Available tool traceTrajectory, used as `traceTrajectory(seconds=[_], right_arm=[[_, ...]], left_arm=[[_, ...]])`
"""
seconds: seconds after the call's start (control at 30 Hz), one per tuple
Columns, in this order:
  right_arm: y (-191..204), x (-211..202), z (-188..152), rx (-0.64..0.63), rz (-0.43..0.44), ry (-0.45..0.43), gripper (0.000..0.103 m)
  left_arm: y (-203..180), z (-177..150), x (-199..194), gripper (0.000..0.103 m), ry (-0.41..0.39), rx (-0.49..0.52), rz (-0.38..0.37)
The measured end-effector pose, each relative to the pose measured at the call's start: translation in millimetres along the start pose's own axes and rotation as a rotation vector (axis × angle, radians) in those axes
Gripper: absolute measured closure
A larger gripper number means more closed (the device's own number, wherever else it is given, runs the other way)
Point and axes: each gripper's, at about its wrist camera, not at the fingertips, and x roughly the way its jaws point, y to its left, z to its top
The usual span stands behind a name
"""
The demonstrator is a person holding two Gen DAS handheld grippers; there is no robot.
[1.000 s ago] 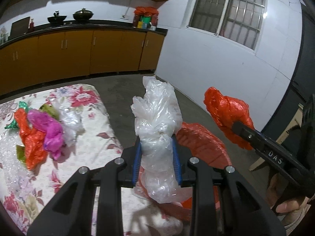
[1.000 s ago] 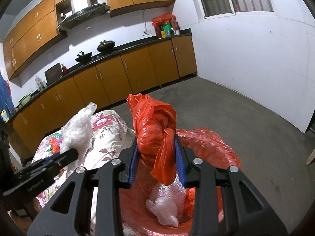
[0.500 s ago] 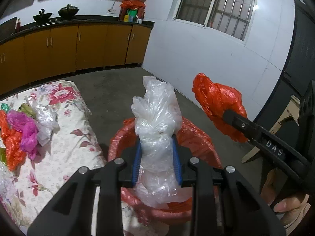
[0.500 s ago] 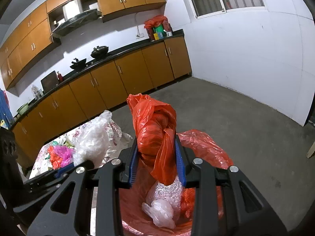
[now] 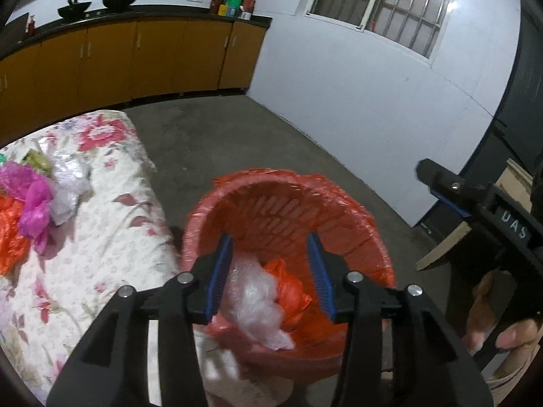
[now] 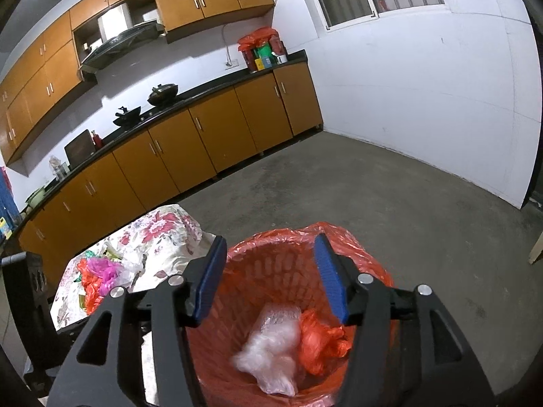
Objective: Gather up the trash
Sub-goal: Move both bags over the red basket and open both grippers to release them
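Observation:
A red basket (image 5: 288,183) lined with a red bag stands on the floor beside the table. My left gripper (image 5: 269,235) hangs over it, its jaws opening with nothing between the blue pads. A clear plastic bag (image 5: 258,302) and a crumpled red bag (image 5: 288,288) lie loose inside the basket. My right gripper (image 6: 269,237) is over the same basket (image 6: 271,271), its jaws also opening and empty, with the clear bag (image 6: 271,349) and red bag (image 6: 319,339) below it. More trash lies on the floral table: a pink bag (image 5: 30,200) and an orange bag (image 5: 10,237).
The floral-clothed table (image 5: 112,203) is left of the basket. Orange kitchen cabinets (image 6: 203,135) line the far wall, with grey concrete floor (image 6: 407,203) in front. A wooden piece (image 5: 437,251) and a person's hand (image 5: 502,322) are at the right.
Both grippers opened and let go: the clear bag and the red bag dropped into the basket. The left gripper sank toward the basket.

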Motion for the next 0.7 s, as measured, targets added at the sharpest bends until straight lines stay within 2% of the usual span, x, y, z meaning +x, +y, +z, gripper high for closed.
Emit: traceTrajectory(seconds=[0.13, 0.5, 0.7], right_arm=[[9, -1, -1, -0.046, -0.018, -0.007, 0.048], [45, 6, -11, -0.142, 0.036, 0.023, 0.048], [78, 15, -18, -0.199, 0.098, 0.055, 0.048]], left_arm=[[16, -8, -13, 0.045, -0.030, 0.001, 0.100], [78, -27, -46, 0.043, -0.054, -0.077, 0.275], [118, -38, -72, 0.041, -0.077, -0.130, 0.379]])
